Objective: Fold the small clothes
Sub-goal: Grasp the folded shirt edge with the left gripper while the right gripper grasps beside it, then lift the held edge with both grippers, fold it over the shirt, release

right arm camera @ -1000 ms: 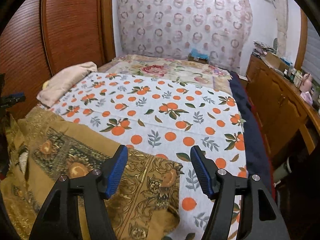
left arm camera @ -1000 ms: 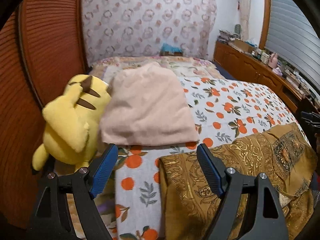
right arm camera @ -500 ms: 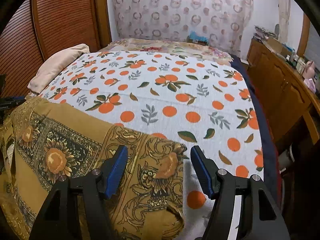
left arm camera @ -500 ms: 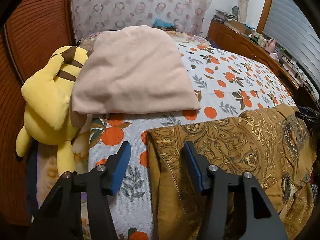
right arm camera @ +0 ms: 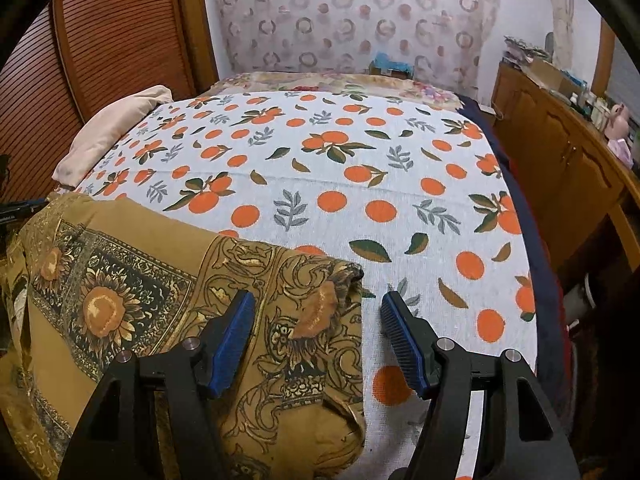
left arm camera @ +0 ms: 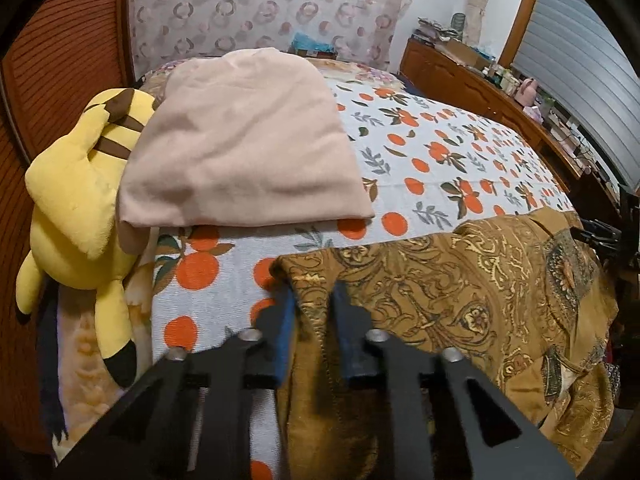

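On the bed [right arm camera: 400, 184] with the orange-print cover, the brown patterned garment [right arm camera: 120, 288] lies at the near edge, looking thin, limp and best taken by its corners: the left gripper [left arm camera: 313, 312] pinches one, the right gripper [right arm camera: 318, 324] straddles the other, spread wide.

Home bedroom: bed under white orange-print cotton bedspread [right arm camera: 360, 184], yellow plush toy [left arm camera: 76, 200], cluttered brown wooden dresser [right arm camera: 560, 152].
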A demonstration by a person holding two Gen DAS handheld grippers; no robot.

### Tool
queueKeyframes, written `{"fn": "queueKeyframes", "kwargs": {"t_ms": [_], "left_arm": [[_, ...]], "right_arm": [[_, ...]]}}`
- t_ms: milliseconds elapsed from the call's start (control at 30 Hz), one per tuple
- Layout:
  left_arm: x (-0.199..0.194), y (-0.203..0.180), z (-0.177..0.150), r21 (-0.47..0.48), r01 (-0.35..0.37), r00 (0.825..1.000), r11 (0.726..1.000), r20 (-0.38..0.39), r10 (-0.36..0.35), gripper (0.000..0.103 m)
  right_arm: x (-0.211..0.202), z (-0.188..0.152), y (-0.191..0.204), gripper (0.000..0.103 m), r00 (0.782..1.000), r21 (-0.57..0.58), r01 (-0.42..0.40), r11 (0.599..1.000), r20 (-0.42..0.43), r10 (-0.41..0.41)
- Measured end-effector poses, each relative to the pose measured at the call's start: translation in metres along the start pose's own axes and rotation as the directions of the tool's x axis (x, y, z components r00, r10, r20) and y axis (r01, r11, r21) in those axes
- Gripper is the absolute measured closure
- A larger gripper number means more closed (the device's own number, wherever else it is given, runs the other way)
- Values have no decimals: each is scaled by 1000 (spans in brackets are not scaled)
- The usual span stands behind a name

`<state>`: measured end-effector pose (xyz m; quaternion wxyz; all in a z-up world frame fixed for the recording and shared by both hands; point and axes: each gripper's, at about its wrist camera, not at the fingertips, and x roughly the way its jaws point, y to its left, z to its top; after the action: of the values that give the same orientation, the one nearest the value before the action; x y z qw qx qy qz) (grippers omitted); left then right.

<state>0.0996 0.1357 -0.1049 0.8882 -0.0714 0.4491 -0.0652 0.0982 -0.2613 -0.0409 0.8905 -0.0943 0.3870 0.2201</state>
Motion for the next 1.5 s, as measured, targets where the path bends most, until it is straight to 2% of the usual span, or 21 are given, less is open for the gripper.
{"fn": "queueKeyframes", "kwargs": {"t_ms": [133,233,267,300,400,500,633,867,1033,1133,1200,1267,1333,1367,1400,1433,1467,1500], "left_arm": [[-6,-6,0,23,-4,1000,1000,17,4,96],[-14,-11,0,35,-2,999,999,41,0,96],[-18,-13,0,39,-1,998,999,58,-1,97],[-22,-14,1,40,0,998,999,69,-2,97],[-36,-19,2,46,7,994,999,113,-12,97],[-55,-27,3,56,14,985,998,168,-23,97],[-83,-39,7,69,27,967,997,252,-44,97],[-133,-58,22,95,30,915,995,399,-66,97],[-174,-60,48,80,41,844,996,530,-77,98],[-197,-63,79,83,21,800,996,596,-67,98],[-207,-62,104,85,21,782,996,619,-70,98],[-208,-62,127,76,-14,771,997,636,-38,98],[-194,-57,160,79,-53,786,995,619,-7,98],[-181,-52,176,76,-65,803,995,596,7,98],[-161,-45,191,64,-84,823,994,566,33,97],[-144,-40,200,59,-103,838,993,542,55,94],[-115,-32,209,57,-143,857,988,506,95,87],[-101,-28,211,52,-174,863,983,489,127,79]], "right_arm": [[-1,-2,6,35,1000,-20,-15,1000,-2,15],[-3,-5,13,49,1000,-57,-22,998,-1,22],[-4,-6,16,57,1000,-68,-29,997,1,29],[-5,-6,17,71,999,-73,-43,996,1,43],[-9,-9,21,89,999,-88,-49,995,11,51],[-18,-12,25,94,998,-92,-37,995,47,42],[-53,-11,25,95,986,-81,-21,996,162,34],[-130,1,22,95,938,-68,15,998,347,10],[-183,16,19,95,888,-56,76,996,457,-42],[-219,37,17,95,850,-66,105,992,523,-55],[-241,59,17,95,823,-83,135,987,564,-65],[-258,88,17,95,798,-89,168,982,597,-83],[-258,119,17,95,793,-101,198,975,601,-99],[-249,135,18,95,799,-99,216,971,589,-117],[-230,152,17,95,824,-103,222,969,552,-130],[-203,168,21,95,862,-115,217,969,488,-135],[-175,179,19,92,893,-111,220,969,423,-155],[-148,183,18,78,910,-94,240,966,367,-190]]}}
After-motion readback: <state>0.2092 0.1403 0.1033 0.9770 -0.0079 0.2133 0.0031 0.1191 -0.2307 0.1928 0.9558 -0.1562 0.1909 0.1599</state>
